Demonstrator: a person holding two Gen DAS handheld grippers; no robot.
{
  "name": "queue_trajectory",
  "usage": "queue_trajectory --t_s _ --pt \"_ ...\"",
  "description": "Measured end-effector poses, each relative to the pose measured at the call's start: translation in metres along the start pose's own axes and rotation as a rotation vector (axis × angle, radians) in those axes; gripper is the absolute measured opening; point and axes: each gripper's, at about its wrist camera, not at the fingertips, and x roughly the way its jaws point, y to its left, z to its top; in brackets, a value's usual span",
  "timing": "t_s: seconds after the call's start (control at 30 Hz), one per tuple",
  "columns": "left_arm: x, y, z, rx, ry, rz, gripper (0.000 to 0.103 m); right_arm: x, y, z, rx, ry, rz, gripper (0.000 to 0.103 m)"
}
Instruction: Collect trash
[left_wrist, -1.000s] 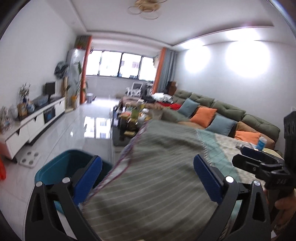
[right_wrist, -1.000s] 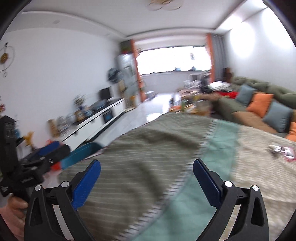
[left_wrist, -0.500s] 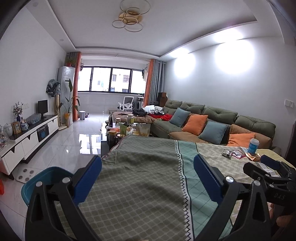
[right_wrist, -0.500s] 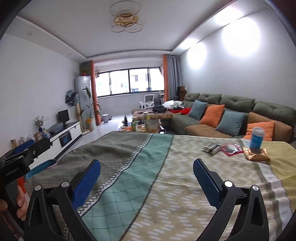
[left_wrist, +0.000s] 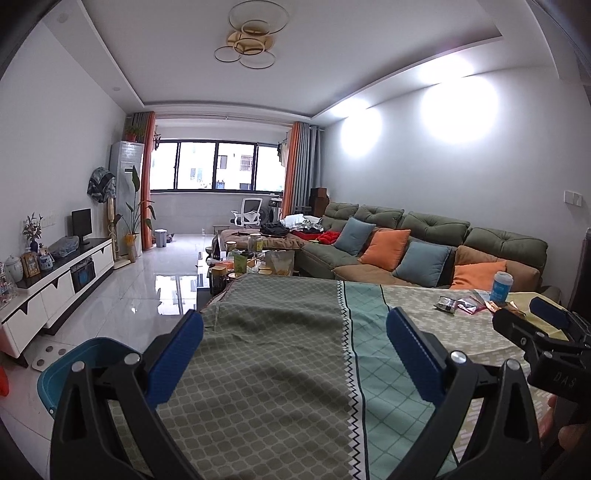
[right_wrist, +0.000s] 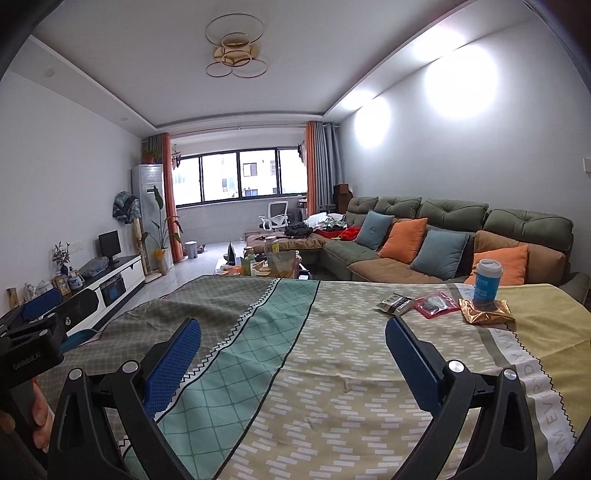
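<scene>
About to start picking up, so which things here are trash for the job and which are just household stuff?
Job: blue cup, gold wrapper, red packet, dark packet, teal bin.

Lying about: sofa cushions, coffee-table clutter, patterned tablecloth.

Cup (right_wrist: 487, 281) on wrapper (right_wrist: 487, 311), far right of table (right_wrist: 332, 354); packets (right_wrist: 415, 305) just left; bin (left_wrist: 70, 363) left, on floor.

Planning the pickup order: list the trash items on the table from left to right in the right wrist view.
Dark snack packet → red packet → gold wrapper, with the blue cup standing on it.
</scene>
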Motion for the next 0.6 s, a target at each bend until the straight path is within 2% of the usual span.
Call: queue_trajectory --t_s 0.6 --pt "-0.0041 -0.0027 -0.0006 0.011 -0.015 -0.002 0.100 -0.0069 -0.0082 0.0030 0.004 -0.024 -0.027 0.099"
